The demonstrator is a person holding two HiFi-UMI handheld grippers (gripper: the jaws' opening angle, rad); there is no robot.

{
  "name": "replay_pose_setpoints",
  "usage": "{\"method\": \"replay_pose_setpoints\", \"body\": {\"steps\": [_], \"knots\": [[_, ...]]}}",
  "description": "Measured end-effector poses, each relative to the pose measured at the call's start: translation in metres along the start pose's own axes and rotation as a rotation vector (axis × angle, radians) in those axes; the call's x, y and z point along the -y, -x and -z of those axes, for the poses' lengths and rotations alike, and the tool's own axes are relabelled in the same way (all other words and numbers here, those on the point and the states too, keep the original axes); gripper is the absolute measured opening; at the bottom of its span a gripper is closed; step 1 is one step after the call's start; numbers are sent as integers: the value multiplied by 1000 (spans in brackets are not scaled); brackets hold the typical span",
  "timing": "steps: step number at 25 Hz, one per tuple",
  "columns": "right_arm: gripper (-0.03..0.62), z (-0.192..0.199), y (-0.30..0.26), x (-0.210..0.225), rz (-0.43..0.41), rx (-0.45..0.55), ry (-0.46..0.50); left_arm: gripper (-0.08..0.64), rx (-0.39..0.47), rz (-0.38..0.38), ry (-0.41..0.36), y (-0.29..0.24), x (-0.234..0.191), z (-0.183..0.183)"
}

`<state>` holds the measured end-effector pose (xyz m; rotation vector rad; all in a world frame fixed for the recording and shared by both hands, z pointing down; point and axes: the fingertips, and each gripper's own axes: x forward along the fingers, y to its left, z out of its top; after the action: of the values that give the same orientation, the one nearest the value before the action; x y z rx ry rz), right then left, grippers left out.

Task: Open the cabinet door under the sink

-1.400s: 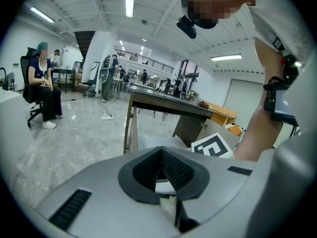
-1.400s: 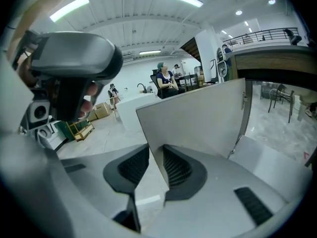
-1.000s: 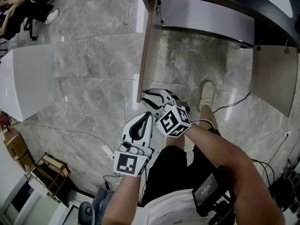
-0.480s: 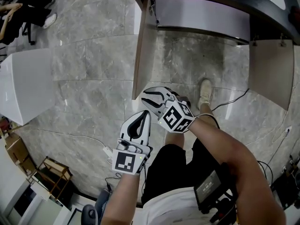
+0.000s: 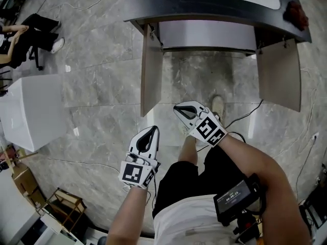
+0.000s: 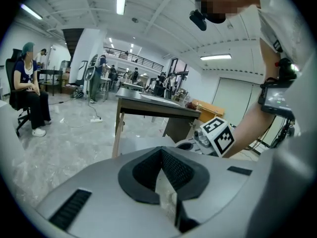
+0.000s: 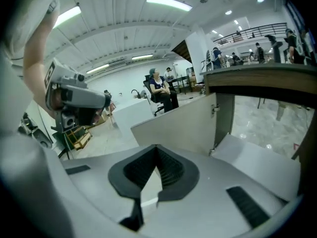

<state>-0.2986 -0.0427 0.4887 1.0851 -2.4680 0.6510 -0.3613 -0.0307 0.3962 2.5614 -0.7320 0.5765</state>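
The sink cabinet (image 5: 207,34) stands at the top of the head view under a dark countertop (image 5: 153,6). Both doors stand swung out: the left door (image 5: 151,70) and the right door (image 5: 278,75). My right gripper (image 5: 180,107) is shut and empty, just right of and below the left door's bottom corner, not touching it. Lower left, my left gripper (image 5: 152,131) is also shut on nothing. In the right gripper view the left door (image 7: 183,125) fills the space beyond the closed jaw tips (image 7: 156,150). The left gripper view shows the cabinet's countertop (image 6: 158,105) ahead of its shut gripper (image 6: 161,150).
A white block (image 5: 33,108) stands on the marble floor at left. A cable (image 5: 245,116) runs past the person's shoe (image 5: 218,106). A seated person (image 5: 20,29) is at the far upper left. A wooden crate (image 5: 66,203) sits lower left. A small red thing (image 5: 296,11) lies on the countertop.
My right gripper has drawn back and to the right from the left door's bottom corner, and its jaws have closed. The head view has pulled back, showing both doors and the countertop.
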Motion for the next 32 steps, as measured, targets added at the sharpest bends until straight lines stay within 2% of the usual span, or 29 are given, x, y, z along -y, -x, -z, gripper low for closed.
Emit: {"method": "replay_pose_setpoints", "body": {"steps": [8, 13, 20, 26, 32], "knots": [[12, -47, 134, 34, 170, 44, -82, 9, 22, 50, -67, 24, 35, -47], [12, -68, 223, 28, 211, 91, -115, 9, 18, 99, -107, 21, 68, -74], [12, -113, 333, 32, 342, 266, -185, 9, 30, 142, -162, 11, 104, -115], [12, -106, 400, 9, 407, 359, -229, 9, 14, 194, -180, 5, 172, -124], [12, -87, 443, -4, 415, 391, -243, 9, -3, 235, -187, -3, 239, -124]]}}
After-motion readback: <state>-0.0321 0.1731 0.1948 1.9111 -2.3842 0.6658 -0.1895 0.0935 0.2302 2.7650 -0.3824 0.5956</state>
